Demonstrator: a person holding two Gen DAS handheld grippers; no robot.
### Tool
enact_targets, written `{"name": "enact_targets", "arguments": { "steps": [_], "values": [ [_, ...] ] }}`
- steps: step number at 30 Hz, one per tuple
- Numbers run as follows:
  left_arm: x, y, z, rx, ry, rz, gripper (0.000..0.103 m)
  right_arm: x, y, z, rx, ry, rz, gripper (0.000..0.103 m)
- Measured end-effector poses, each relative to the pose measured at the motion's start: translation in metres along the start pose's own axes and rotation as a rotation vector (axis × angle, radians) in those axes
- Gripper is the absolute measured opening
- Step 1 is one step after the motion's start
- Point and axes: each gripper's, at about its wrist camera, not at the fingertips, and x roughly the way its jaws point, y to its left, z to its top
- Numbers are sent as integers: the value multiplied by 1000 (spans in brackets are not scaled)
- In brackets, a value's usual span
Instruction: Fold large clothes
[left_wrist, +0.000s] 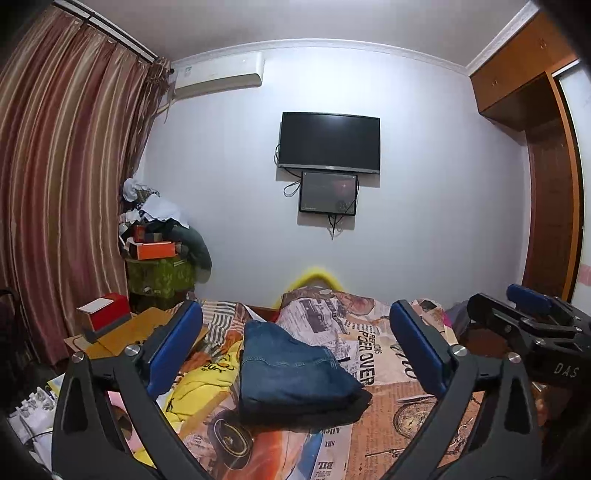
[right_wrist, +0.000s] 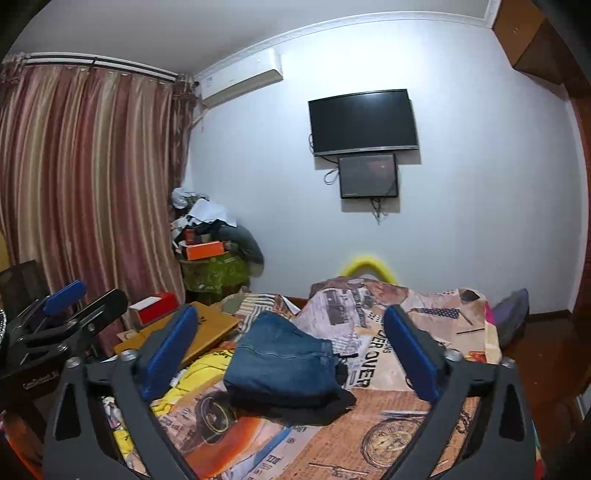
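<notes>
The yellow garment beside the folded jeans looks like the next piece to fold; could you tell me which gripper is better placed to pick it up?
Probably the left gripper: the yellow garment lies just beside its left finger, left of the folded jeans. The right gripper is also open but would reach across.

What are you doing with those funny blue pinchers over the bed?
Someone is folding clothes on the bed. They hold the left tool and the right tool, both open and gripping nothing. A pair of blue jeans lies folded on top of something dark. A yellow garment beside it is crumpled, not yet folded.
</notes>
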Motion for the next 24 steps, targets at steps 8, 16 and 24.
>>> {"name": "enact_targets", "arguments": {
  "steps": [8,16,24],
  "values": [
    [2,-8,-9,15,21,6,102,-10,0,-8,-6,12,-6,103],
    [8,-7,-12,7,44,6,102,-8,-1,-9,-6,32,-14,103],
    [14,-8,-17,7,70,8,102,-8,-6,-13,5,58,-25,103]
  ]
}}
